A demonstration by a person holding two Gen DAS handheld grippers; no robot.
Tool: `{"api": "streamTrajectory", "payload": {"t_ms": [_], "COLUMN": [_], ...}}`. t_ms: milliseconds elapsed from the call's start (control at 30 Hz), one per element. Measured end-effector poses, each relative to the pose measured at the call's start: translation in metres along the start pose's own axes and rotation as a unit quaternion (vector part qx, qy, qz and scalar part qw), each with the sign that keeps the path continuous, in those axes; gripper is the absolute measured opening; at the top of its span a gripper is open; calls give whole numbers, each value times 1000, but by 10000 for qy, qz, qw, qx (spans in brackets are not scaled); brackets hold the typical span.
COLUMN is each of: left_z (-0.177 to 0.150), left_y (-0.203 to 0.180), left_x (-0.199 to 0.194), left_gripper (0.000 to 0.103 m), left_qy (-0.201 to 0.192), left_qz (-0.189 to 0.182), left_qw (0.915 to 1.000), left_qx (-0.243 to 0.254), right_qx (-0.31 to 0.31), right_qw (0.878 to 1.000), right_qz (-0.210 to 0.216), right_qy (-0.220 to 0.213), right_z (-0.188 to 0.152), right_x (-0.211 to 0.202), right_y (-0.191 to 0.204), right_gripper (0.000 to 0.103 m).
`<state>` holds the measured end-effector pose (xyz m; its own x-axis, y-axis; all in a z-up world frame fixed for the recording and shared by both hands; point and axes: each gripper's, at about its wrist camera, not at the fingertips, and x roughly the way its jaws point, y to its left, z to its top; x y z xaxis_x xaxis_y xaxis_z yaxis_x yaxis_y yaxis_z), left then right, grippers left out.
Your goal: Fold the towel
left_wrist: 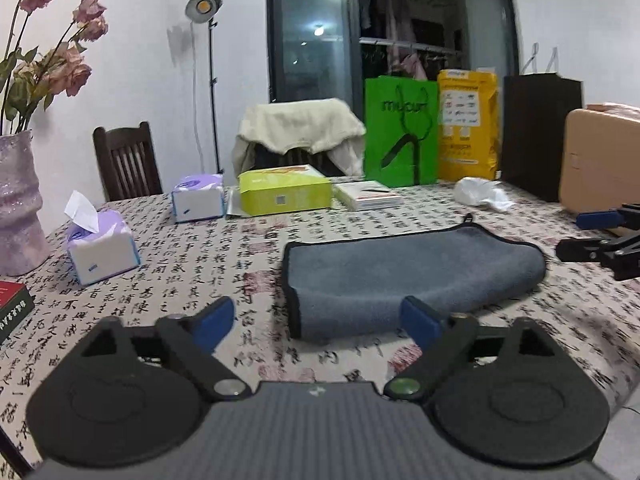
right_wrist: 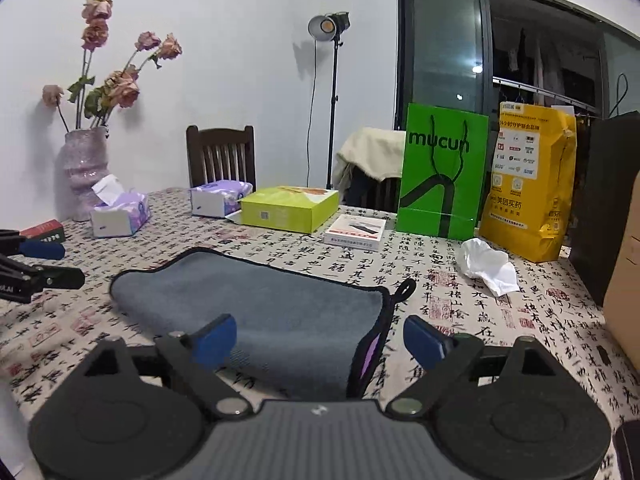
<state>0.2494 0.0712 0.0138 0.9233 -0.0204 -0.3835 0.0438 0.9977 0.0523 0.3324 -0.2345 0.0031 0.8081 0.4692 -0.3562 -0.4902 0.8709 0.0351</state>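
A grey towel (left_wrist: 400,276) with black trim lies folded over on the calligraphy-print tablecloth (left_wrist: 192,280). My left gripper (left_wrist: 318,322) is open and empty, just in front of the towel's near left corner. In the right wrist view the towel (right_wrist: 256,308) lies right ahead, its hanging loop (right_wrist: 405,289) at the right corner. My right gripper (right_wrist: 318,338) is open and empty over the towel's near right edge. The right gripper also shows at the right edge of the left wrist view (left_wrist: 600,240).
Two tissue boxes (left_wrist: 102,246) (left_wrist: 198,198), a yellow-green box (left_wrist: 286,190), a small white box (left_wrist: 368,196), a crumpled tissue (left_wrist: 482,192), green (left_wrist: 400,132) and yellow (left_wrist: 468,124) bags, a vase (left_wrist: 18,204) of dried roses and a cardboard box (left_wrist: 600,156) ring the towel.
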Motion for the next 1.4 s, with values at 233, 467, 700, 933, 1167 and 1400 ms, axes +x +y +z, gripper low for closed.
{"api": "streamTrajectory", "payload": {"t_ms": [233, 467, 700, 933, 1167, 1400], "left_z": [-17, -32, -43, -57, -66, -81], "left_y": [-12, -13, -14, -17, -18, -28], "left_x": [-31, -59, -86, -112, -140, -171], "left_gripper": [103, 103, 103, 103, 103, 103], "left_qy": [-194, -447, -617, -696, -867, -864], "left_qz": [-10, 71, 155, 255, 355, 182], "left_qw": [9997, 9990, 9978, 9971, 9950, 9954], "left_qx": [114, -5, -159, -151, -339, -369], "right_qx": [53, -35, -83, -90, -78, -157], "right_qw": [9998, 9996, 9992, 9989, 9983, 9982], "right_qz": [-102, -125, -138, -133, -125, -139], "right_qy": [-163, -247, -365, -450, -563, -557], "right_z": [-18, -37, -50, -63, -73, -86], "right_x": [-27, -58, -89, -114, -141, -172], "right_y": [16, 35, 51, 63, 71, 89], "right_gripper": [102, 103, 103, 103, 103, 103]}}
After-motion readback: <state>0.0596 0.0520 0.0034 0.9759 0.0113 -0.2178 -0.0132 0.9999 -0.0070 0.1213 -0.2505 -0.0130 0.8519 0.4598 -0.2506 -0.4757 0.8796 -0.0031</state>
